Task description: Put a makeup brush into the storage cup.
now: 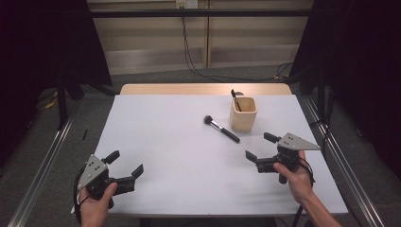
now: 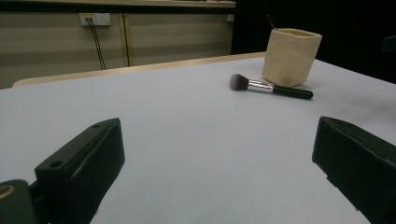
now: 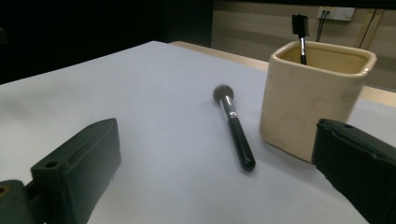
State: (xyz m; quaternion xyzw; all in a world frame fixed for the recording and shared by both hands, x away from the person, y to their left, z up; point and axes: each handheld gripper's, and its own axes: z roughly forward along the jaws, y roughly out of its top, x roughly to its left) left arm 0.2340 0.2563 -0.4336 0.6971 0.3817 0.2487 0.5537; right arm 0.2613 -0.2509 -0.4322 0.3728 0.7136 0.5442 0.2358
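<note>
My right tongs point(image 1: 260, 148) and left tongs point(image 1: 126, 163) are both gaping empty; the black-handled powder brush point(image 1: 222, 129) is lying on the white table point(image 1: 165, 142) beside the cream ceramic cup point(image 1: 243, 114), still awaiting pickup.

On the table point(image 1: 165, 156), the makeup brush point(image 1: 221, 128) lies just left of the cup point(image 1: 243, 116), which holds a small brush point(image 1: 235, 98).

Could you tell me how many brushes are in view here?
2: a makeup brush lying flat on the table just left of the cream cup, and a small brush standing inside that cup; its depths may hide more.
</note>
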